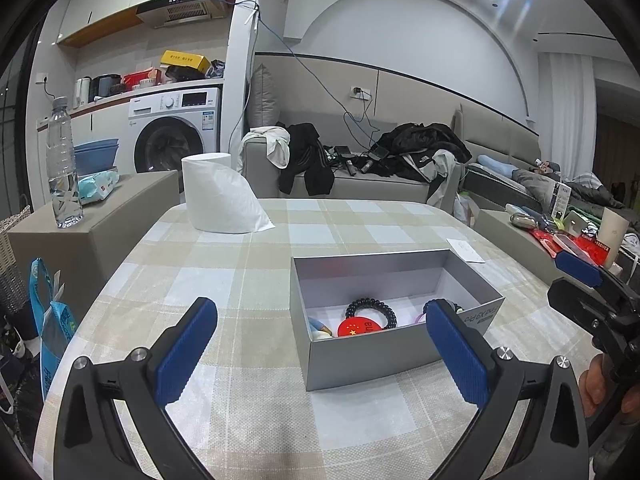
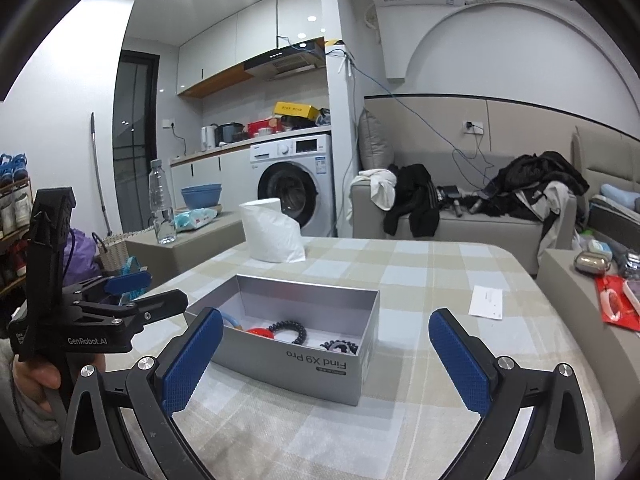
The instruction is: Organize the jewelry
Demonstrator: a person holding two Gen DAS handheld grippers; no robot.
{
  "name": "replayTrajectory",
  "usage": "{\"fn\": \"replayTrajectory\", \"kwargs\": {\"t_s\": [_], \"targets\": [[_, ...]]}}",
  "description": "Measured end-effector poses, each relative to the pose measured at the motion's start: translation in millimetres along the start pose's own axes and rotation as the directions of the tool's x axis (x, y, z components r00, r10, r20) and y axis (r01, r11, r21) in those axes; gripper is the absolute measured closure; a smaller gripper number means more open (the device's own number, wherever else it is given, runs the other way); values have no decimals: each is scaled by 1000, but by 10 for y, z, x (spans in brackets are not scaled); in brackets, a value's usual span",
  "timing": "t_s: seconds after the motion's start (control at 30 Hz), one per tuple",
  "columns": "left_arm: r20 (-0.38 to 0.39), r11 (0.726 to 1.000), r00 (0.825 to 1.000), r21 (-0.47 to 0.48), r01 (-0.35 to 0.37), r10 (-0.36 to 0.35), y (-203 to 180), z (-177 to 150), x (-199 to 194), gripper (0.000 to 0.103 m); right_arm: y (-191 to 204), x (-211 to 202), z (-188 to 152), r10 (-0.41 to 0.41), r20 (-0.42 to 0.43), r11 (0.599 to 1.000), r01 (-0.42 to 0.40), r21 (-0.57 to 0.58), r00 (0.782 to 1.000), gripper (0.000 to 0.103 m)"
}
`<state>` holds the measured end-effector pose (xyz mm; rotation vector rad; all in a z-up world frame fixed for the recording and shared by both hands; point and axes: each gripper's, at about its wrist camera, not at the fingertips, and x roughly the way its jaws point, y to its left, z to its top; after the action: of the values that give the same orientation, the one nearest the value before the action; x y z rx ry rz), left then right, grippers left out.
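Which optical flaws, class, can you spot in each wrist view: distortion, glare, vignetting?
Left wrist view: black fisheye corners, streaky ceiling-light flare at upper right, the grey box stays sharp. Right wrist view: the same dark corners, bowed walls, smeared ceiling glare at top, the box lettering readable though upside down.

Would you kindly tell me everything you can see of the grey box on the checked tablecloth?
The grey box is an open, lidless rectangular carton, apparently matte cardboard with a paler inside. One long side bears "Find X9 Pro", printed upside down in the right wrist view. It sits flat on the checked tablecloth, and neither hand-held gripper touches it. Inside lie a black coiled bracelet, a red round item, a second dark coil and a bluish piece at one end.
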<state>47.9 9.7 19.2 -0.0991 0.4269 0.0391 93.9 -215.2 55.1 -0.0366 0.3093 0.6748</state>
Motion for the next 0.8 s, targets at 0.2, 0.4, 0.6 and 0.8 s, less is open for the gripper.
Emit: {"fn": "replayTrajectory", "kwargs": {"t_s": [0.2, 0.4, 0.6, 0.8], "targets": [[4, 1000, 1000, 5, 4, -4, -13, 2, -16, 1, -25, 30, 6, -1, -14, 1000, 1, 16, 1000, 0], [8, 1000, 1000, 6, 7, -7, -22, 5, -29, 1, -22, 15, -5, -1, -20, 1000, 2, 19, 1000, 0], [8, 1000, 1000, 3, 8, -8, -23, 2, -32, 1, -29, 15, -7, 1, -20, 1000, 0, 20, 1000, 0], [7, 1000, 1000, 1, 6, -6, -23, 0, -33, 1, -29, 15, -6, 2, -20, 1000, -1, 21, 1000, 0]]}}
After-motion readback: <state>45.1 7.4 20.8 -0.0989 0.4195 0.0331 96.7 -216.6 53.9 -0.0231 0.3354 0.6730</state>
